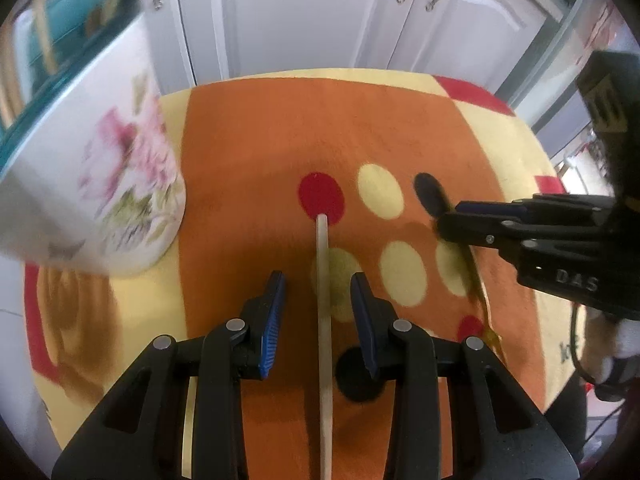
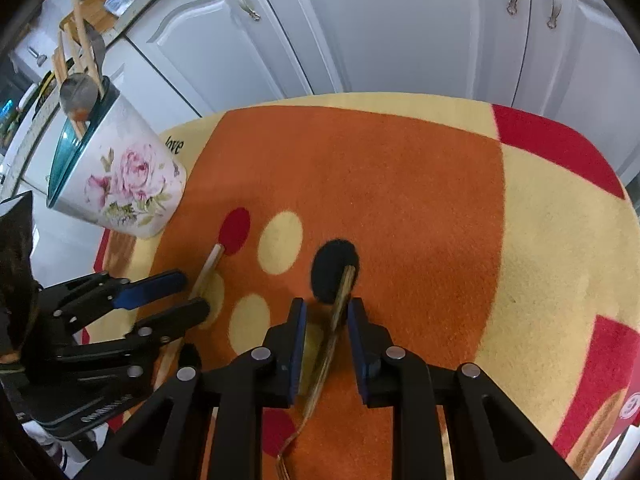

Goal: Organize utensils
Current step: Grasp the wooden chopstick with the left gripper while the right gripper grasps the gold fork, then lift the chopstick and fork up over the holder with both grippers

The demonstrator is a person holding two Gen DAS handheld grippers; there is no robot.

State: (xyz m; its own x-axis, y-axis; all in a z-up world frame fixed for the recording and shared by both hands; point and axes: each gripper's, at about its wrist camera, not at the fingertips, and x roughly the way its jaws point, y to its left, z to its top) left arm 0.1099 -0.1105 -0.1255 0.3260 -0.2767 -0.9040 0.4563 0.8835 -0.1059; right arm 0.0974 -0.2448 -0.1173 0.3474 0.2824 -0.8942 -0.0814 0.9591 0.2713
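Note:
A pale wooden handle [image 1: 325, 320] lies on the orange rug, running between the open fingers of my left gripper [image 1: 318, 286]; it also shows in the right wrist view [image 2: 206, 270]. A darker flat utensil with a brassy fork-like end [image 2: 334, 328] lies between the open fingers of my right gripper [image 2: 326, 308], its tip on a black dot; in the left wrist view it [image 1: 476, 284] passes under the right gripper [image 1: 444, 222]. A white holder with pink roses and a teal rim [image 2: 120, 176] stands at the left, holding several utensils; it also shows in the left wrist view [image 1: 92, 168].
The rug [image 2: 400, 200] is orange and yellow with red, cream and black dots. White cabinet doors [image 2: 400, 20] stand behind it. A counter with a wooden board [image 2: 100, 0] is at the far left.

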